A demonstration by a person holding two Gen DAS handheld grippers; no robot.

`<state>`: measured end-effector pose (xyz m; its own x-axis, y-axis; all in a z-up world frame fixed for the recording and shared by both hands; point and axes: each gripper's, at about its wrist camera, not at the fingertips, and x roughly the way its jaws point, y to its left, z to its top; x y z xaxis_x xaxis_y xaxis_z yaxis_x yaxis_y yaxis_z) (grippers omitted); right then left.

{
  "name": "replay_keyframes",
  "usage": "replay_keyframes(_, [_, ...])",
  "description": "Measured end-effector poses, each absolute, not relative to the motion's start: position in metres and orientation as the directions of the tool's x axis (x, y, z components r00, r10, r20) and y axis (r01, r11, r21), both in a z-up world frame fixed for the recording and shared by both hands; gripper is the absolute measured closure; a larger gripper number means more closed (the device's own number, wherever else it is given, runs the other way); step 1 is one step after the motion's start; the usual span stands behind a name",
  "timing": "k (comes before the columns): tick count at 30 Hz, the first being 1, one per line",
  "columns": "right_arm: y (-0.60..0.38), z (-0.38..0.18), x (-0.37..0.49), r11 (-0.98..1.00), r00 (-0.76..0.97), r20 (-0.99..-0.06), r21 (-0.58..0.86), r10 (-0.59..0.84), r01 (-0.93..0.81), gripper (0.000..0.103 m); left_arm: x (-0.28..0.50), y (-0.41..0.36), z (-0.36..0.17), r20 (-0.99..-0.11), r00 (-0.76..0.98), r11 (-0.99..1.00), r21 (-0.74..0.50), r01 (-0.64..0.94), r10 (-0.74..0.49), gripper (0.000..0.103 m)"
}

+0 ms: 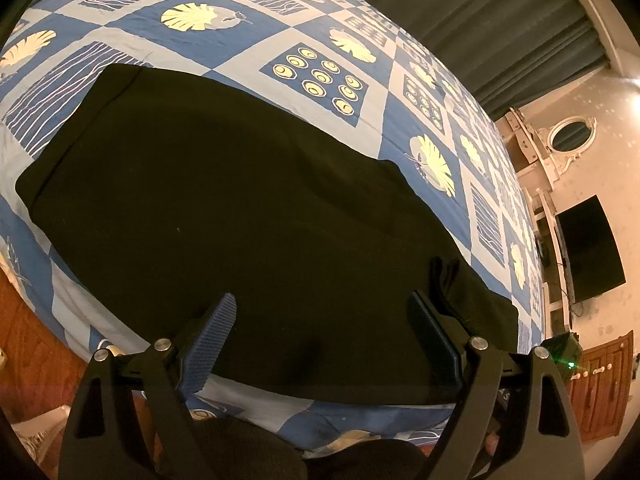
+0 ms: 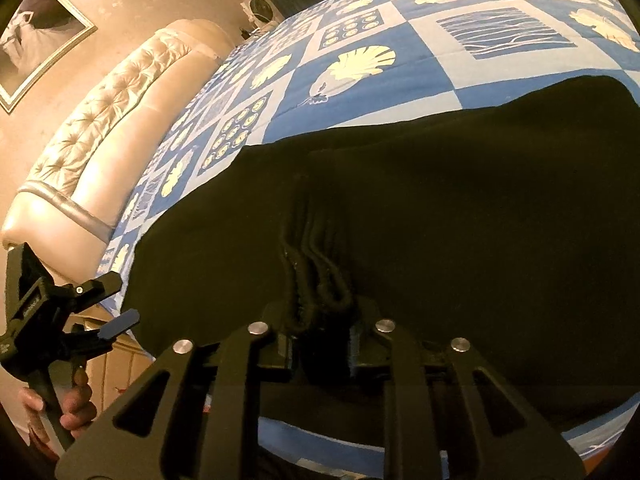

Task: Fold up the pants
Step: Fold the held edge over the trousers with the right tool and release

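Note:
Black pants [image 1: 224,192] lie folded into a broad slab on the blue patchwork bedspread [image 1: 288,36]. My left gripper [image 1: 322,300] hovers over their near edge, jaws wide open, nothing between the ribbed blue pads [image 1: 212,344]. In the right wrist view the pants [image 2: 460,208] fill the middle. My right gripper [image 2: 320,320] sits at their near edge with a bunch of thick fabric folds [image 2: 316,272] standing in ridges in its narrow gap. A hand holds the open left gripper [image 2: 120,300] at the lower left of that view, off the pants' left corner.
A tufted cream headboard [image 2: 100,120] bounds the bed on one side, with a framed picture [image 2: 36,32] on the wall above. Dark curtains [image 1: 480,20], a wall-mounted black screen [image 1: 588,248] and a wooden cabinet [image 1: 600,380] stand beyond the other side.

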<state>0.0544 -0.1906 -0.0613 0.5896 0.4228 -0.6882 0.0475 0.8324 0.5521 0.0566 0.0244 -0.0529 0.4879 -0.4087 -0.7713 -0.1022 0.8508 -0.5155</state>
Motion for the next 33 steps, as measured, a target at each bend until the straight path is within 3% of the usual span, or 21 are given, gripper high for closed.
replay_keyframes(4, [-0.188, -0.054, 0.048, 0.794, 0.567, -0.655, 0.608, 0.500, 0.003, 0.065, 0.057, 0.025, -0.053, -0.771, 0.487, 0.849, -0.518, -0.104, -0.411, 0.017])
replay_keyframes(6, [-0.194, -0.044, 0.040, 0.738, 0.562, -0.601, 0.674, 0.568, -0.025, 0.064, 0.056, 0.026, -0.053, -0.770, 0.486, 0.847, -0.521, -0.105, -0.413, 0.017])
replay_keyframes(8, [-0.211, -0.026, 0.026, 0.715, 0.605, -0.555, 0.698, 0.571, -0.034, 0.055, 0.055, 0.026, -0.054, -0.768, 0.485, 0.842, -0.528, -0.109, -0.418, 0.017])
replay_keyframes(12, [-0.293, 0.009, -0.030, 0.673, 0.797, -0.436, 0.738, 0.417, 0.052, 0.028, 0.052, 0.026, -0.058, -0.765, 0.481, 0.832, -0.542, -0.121, -0.428, 0.017])
replay_keyframes(14, [-0.335, 0.006, -0.056, 0.628, 0.856, -0.425, 0.761, 0.293, 0.163, 0.015, 0.052, 0.027, -0.059, -0.763, 0.476, 0.824, -0.552, -0.127, -0.438, 0.017])
replay_keyframes(16, [-0.378, -0.019, -0.075, 0.527, 0.864, -0.457, 0.798, 0.213, 0.292, 0.013, 0.051, 0.026, -0.061, -0.760, 0.471, 0.816, -0.563, -0.132, -0.448, 0.017])
replay_keyframes(20, [-0.408, -0.087, -0.079, 0.251, 0.844, -0.398, 0.913, 0.360, 0.323, 0.013, 0.051, 0.030, -0.061, -0.753, 0.468, 0.804, -0.579, -0.135, -0.463, 0.017])
replay_keyframes(23, [-0.402, -0.113, -0.072, 0.176, 0.832, -0.344, 0.939, 0.436, 0.296, 0.013, 0.050, 0.031, -0.060, -0.756, 0.479, 0.813, -0.566, -0.135, -0.446, 0.017])
replay_keyframes(25, [-0.399, -0.110, -0.068, 0.213, 0.830, -0.343, 0.938, 0.440, 0.275, 0.013, 0.049, 0.031, -0.059, -0.758, 0.486, 0.822, -0.555, -0.131, -0.435, 0.017])
replay_keyframes(27, [-0.395, -0.106, -0.060, 0.263, 0.807, -0.364, 0.927, 0.465, 0.267, 0.023, 0.049, 0.032, -0.059, -0.757, 0.483, 0.819, -0.558, -0.131, -0.439, 0.017])
replay_keyframes(30, [-0.389, -0.100, -0.049, 0.342, 0.779, -0.422, 0.897, 0.465, 0.281, 0.054, 0.050, 0.034, -0.061, -0.759, 0.468, 0.809, -0.571, -0.143, -0.453, 0.017])
replay_keyframes(31, [-0.389, -0.101, -0.047, 0.353, 0.775, -0.428, 0.892, 0.465, 0.281, 0.057, 0.050, 0.034, -0.062, -0.759, 0.466, 0.805, -0.574, -0.147, -0.456, 0.017])
replay_keyframes(33, [-0.391, -0.104, -0.046, 0.393, 0.755, -0.470, 0.868, 0.457, 0.302, 0.078, 0.051, 0.037, -0.062, -0.758, 0.464, 0.801, -0.578, -0.153, -0.458, 0.017])
